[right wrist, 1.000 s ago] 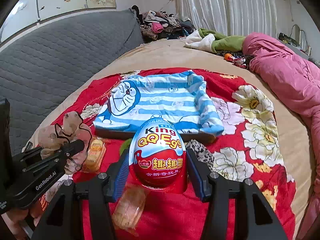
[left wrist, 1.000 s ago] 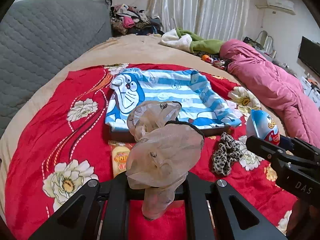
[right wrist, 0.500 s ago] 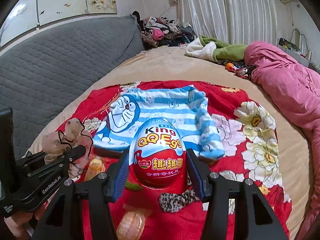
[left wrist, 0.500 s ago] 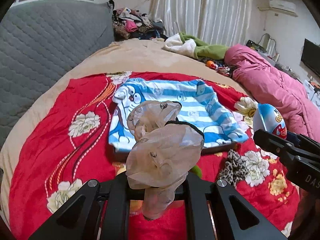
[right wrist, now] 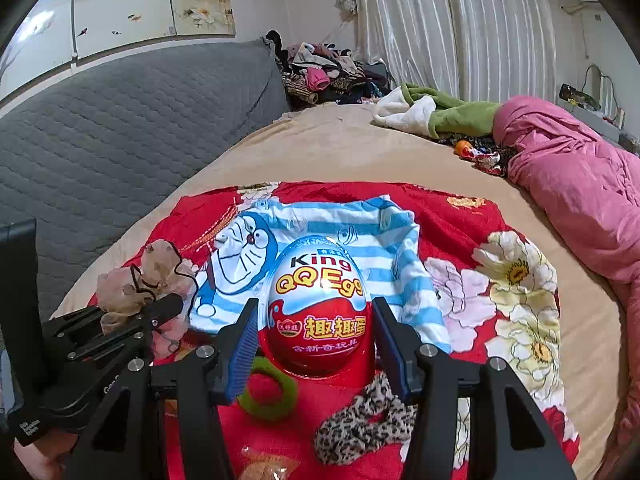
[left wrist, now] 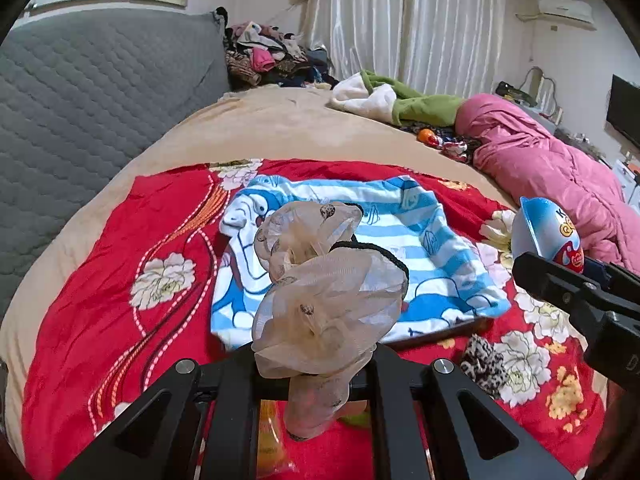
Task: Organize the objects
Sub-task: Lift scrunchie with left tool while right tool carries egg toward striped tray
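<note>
Egg [right wrist: 320,304] and scrunchie [left wrist: 320,300] lifted higher, still gripped

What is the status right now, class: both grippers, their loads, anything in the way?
Left gripper shut on sheer beige scrunchie. Right gripper shut on King QQ Egg. Doraemon tray ahead; green hair tie, leopard scrunchie below.

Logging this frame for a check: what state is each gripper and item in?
left gripper: shut on sheer scrunchie, lifted.
right gripper: shut on toy egg, upright.
green hair tie: loose on red blanket.
leopard scrunchie: loose on blanket.
Doraemon tray: holds nothing visible.
</note>
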Motion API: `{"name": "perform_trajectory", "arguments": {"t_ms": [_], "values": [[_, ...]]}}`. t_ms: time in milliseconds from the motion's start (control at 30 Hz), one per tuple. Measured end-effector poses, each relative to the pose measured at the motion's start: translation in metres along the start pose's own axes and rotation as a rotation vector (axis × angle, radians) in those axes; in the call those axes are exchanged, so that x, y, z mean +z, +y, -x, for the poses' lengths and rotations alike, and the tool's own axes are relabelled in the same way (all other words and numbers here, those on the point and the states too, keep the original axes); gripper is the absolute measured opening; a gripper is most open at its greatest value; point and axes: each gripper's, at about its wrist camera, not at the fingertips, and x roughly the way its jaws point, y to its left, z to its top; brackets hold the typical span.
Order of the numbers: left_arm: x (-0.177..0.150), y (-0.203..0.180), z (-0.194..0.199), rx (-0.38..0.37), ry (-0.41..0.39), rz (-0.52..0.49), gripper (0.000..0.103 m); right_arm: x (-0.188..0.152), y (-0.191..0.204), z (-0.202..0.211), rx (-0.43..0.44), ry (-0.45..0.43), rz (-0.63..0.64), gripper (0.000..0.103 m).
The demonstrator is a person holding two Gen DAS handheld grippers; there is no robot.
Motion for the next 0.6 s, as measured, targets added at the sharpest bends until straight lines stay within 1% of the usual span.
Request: {"name": "perform_trajectory", "arguments": {"t_ms": [333,600], "values": [[0.023,-0.004,-0.019,0.007,-0.014,-0.004,0.011,0.022,-0.008,-0.017,-0.002,-0.02,0.001,0.055],[0.037,-0.006,-0.046,0.025,-0.005,-0.008,0.011,0.031,-0.015,-0.04,0.004,-0.022,-0.009,0.055]]}}
